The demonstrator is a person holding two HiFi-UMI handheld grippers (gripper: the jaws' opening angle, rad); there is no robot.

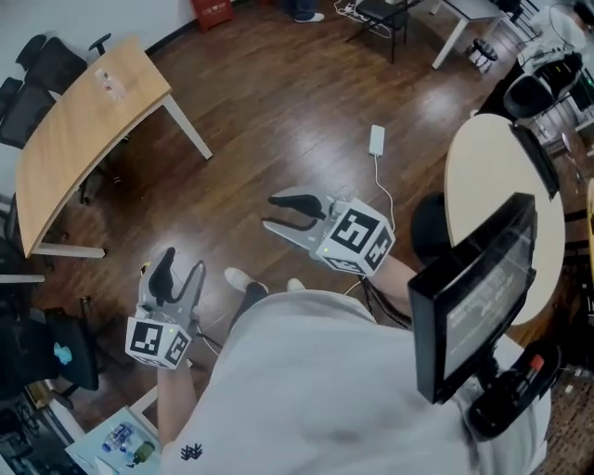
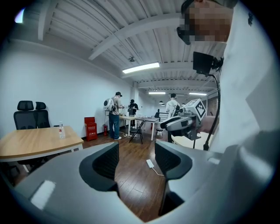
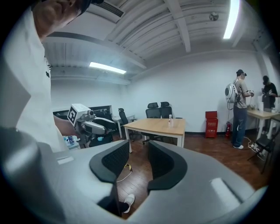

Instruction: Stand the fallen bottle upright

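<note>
Small clear bottle on the light wooden bench too small to show its label, round cream table partly hidden behind a black screen, black office chairs cut off at the left edge, a person's legs cut off at the top

No writing anywhere is clear enough to read.
</note>
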